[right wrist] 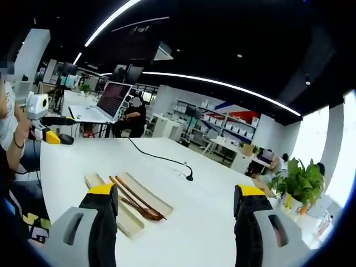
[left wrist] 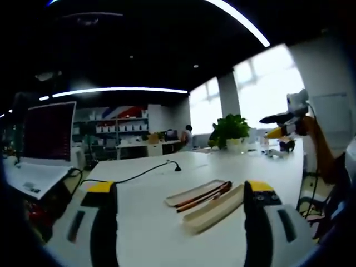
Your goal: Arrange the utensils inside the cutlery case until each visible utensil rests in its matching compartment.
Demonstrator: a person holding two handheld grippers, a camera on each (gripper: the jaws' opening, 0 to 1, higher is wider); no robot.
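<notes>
Both grippers spread wide, holding nothing; cutlery case on white tabletop, lower centre of frame.

Left gripper (left wrist: 181, 208) hovering above tabletop (left wrist: 144, 222), jaws apart, nothing between. Cutlery case (left wrist: 214, 208) lower centre-right in left gripper view, open, with its flat lid (left wrist: 192, 193) lying just beside, brown utensils (left wrist: 203, 196) resting across lid, near the seam between the two parts. Right gripper (right wrist: 179, 214) also released, jaws apart. Same case (right wrist: 119, 214) lower left in right gripper view, utensils (right wrist: 136, 201) lying between its two halves. Black cable (right wrist: 164, 159) across mid-frame. Potted plant (left wrist: 229, 132) centre right in left gripper view. Laptop (left wrist: 41, 146) at left edge.
</notes>
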